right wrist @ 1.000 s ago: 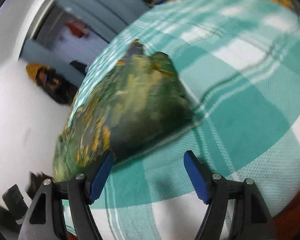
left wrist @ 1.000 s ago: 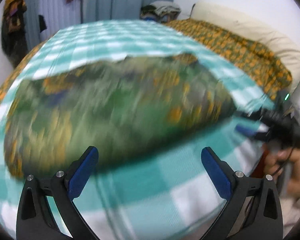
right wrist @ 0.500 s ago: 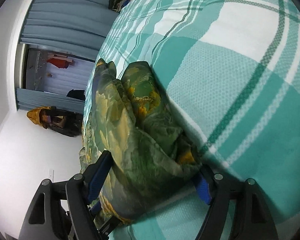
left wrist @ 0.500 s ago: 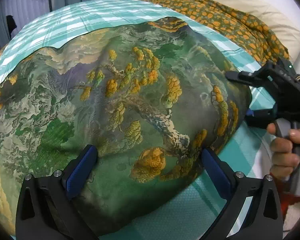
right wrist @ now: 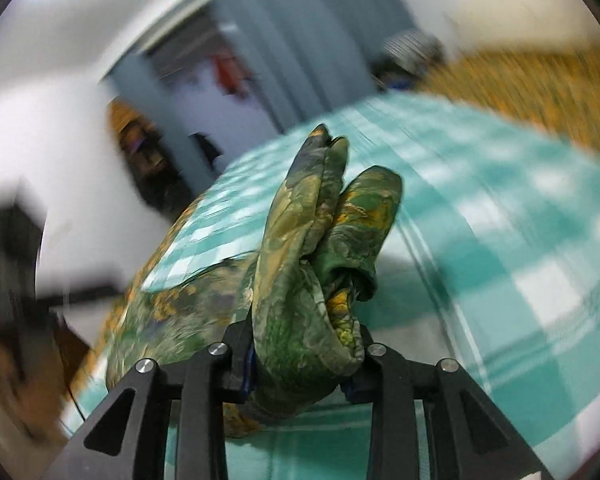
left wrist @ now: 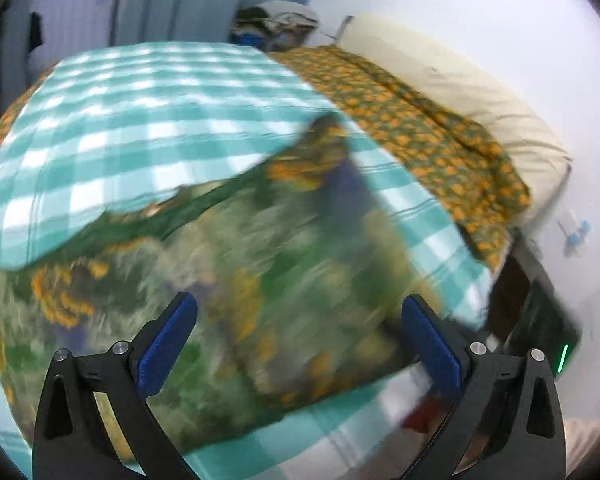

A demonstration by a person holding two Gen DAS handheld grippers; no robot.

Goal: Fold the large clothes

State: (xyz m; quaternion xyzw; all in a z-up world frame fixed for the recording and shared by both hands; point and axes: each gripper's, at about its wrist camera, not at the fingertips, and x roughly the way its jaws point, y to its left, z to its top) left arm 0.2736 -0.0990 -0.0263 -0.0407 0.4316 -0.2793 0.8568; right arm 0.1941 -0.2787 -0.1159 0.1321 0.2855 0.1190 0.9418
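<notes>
A large green garment (left wrist: 240,288) printed with orange trees and mountains lies spread on the teal checked bedspread (left wrist: 140,112). In the left wrist view it is blurred by motion. My left gripper (left wrist: 296,304) hovers above its near part, open wide, with nothing between the blue pads. In the right wrist view a bunched fold of the garment (right wrist: 320,240) stands up between the jaws of my right gripper (right wrist: 300,344). These jaws are closing and press on the cloth, and the fold is lifted off the bedspread (right wrist: 500,220).
An orange patterned blanket (left wrist: 400,120) and a cream pillow (left wrist: 460,80) run along the bed's right side by the wall. A pile of clothes (left wrist: 276,20) sits at the far end before grey-blue curtains (left wrist: 180,0). A black housing with a green light (left wrist: 556,340) is at the right edge.
The right jaws have closed from wide apart onto a bunch of the garment and lifted it. The left gripper, still open, has drawn up and back from the cloth.
</notes>
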